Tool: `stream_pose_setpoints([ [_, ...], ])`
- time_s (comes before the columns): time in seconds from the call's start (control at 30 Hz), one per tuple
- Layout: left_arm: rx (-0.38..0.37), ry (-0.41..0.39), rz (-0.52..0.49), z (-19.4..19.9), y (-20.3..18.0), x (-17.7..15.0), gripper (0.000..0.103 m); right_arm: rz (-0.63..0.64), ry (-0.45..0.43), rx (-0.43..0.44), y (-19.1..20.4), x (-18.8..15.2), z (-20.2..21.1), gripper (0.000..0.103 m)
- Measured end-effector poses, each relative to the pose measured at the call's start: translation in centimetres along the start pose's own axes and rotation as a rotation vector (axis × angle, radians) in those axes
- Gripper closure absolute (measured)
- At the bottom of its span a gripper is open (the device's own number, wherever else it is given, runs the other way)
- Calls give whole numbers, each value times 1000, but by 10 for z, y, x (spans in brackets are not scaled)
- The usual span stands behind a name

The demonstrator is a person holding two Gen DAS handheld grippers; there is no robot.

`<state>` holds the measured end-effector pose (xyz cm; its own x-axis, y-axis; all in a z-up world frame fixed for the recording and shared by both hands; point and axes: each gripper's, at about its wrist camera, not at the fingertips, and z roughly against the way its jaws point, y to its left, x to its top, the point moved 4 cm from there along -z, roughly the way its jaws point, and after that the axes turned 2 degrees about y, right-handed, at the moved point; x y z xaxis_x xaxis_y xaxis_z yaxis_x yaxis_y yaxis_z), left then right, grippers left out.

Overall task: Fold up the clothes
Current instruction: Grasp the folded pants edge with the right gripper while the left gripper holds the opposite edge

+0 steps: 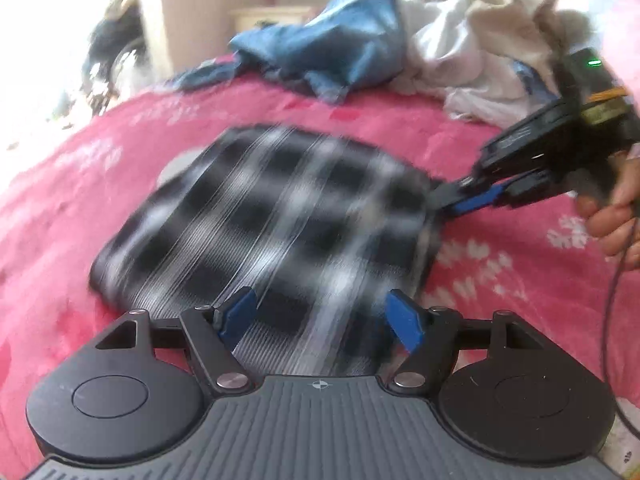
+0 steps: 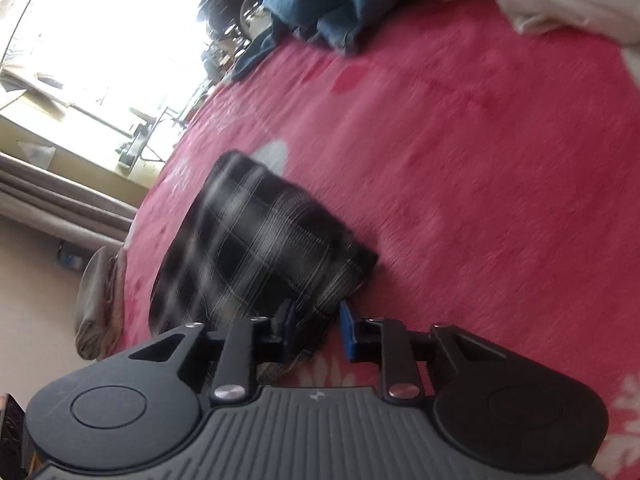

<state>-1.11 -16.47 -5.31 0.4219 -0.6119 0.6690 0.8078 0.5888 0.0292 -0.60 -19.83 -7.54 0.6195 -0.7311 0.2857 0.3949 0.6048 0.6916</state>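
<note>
Folded black-and-white plaid cloth (image 1: 264, 216) lies on pink fleece blanket (image 1: 500, 152). Right gripper (image 2: 316, 312), jaws narrow, pinches its 3 o'clock corner; left gripper (image 1: 320, 312), jaws wide, hovers at 6 o'clock edge.

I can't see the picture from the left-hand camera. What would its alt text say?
A folded black-and-white plaid garment lies on a pink flowered blanket, with the left gripper open over its near edge. The right gripper, held in a hand, meets its right corner. Blue and white clothes are heaped behind.
</note>
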Motion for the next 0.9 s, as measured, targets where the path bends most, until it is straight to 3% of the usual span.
stream_pose_setpoints([
  [0.13, -42, -31, -75, -12, -22, 13, 36, -84, -28, 127, -6, 6, -3, 90],
  [0.2, -51, -33, -105, -20, -30, 17, 44, -116, -41, 176, -9, 6, -1, 90],
  [0.37, -75, -27, -116, -35, -36, 20, 57, -171, -30, 201, -24, 0, 3, 90],
  [0.7, -110, -38, -96, -34, -32, 21, 61, -89, 19, 146, -18, -4, -9, 90],
  [0.9, -91, -44, -131, -41, -37, 21, 67, 94, 3, 30, -4, -1, -2, 90],
])
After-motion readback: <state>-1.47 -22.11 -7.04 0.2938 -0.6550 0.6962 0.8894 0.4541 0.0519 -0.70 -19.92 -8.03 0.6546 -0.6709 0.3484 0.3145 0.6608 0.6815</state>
